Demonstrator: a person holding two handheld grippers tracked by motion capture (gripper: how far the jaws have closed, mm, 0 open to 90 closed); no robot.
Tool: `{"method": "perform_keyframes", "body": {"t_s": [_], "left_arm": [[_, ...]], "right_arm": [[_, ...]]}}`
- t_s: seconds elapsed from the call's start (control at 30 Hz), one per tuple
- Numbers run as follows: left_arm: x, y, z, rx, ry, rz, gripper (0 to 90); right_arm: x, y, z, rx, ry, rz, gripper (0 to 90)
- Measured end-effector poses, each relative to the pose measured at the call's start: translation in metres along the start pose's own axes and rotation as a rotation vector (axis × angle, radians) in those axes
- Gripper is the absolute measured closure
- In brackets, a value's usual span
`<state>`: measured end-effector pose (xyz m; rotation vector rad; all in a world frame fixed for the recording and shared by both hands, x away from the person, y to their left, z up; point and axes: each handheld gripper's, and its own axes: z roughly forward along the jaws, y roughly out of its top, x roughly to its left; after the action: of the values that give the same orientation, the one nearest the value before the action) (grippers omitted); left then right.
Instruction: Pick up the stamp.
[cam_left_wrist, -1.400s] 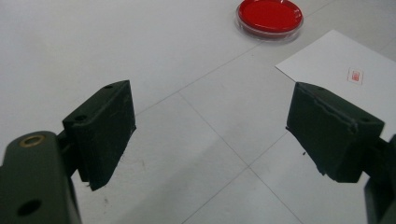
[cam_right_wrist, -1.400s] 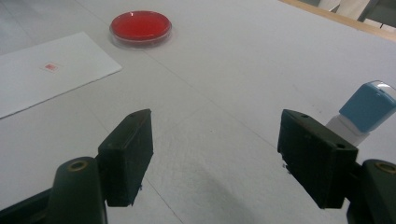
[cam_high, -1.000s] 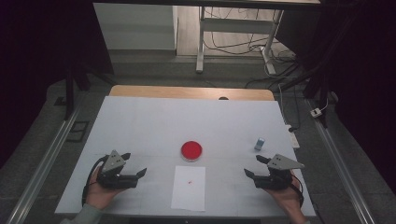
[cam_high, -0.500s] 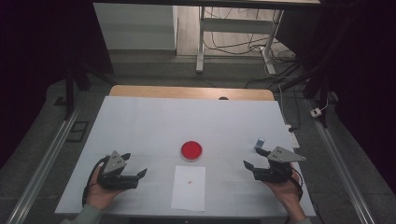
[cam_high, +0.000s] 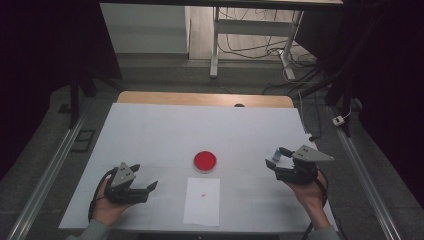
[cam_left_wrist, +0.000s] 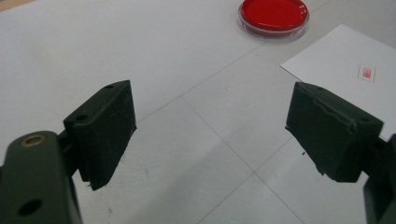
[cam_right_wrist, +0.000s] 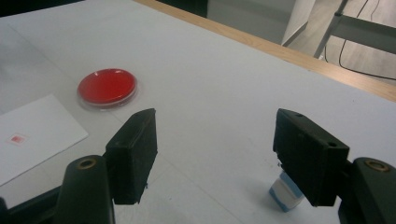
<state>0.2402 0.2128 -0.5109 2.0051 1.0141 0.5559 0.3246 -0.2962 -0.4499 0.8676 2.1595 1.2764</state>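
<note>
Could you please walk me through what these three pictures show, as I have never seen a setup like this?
A person sits at a white table and holds a hand-held gripper in each hand; there is no robot arm. The high view looks down from above: the left gripper is at lower left, the right gripper at lower right. The other two pictures come from cameras riding on each gripper, looking along its two black fingers.

On the table lie a round red dish, a white sheet of paper with a small red mark, and a small blue-and-white block close to the right gripper. Both grippers are open and hold nothing.
</note>
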Motion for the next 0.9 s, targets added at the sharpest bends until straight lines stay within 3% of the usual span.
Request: {"method": "perform_keyframes", "body": {"t_s": [0.23, 0.47, 0.9], "left_arm": [[0.001, 0.0, 0.0, -0.004, 0.004, -0.006, 15.9], [0.0, 0.0, 0.0, -0.002, 0.006, -0.002, 15.9], [0.002, -0.002, 0.001, 0.004, 0.008, -0.002, 15.9]], "right_arm": [[-0.011, 0.008, 0.002, 0.009, -0.03, 0.014, 30.1], [-0.03, 0.016, 0.005, 0.025, -0.062, 0.037, 30.0], [-0.061, 0.006, 0.027, 0.128, -0.078, 0.072, 30.1]]}}
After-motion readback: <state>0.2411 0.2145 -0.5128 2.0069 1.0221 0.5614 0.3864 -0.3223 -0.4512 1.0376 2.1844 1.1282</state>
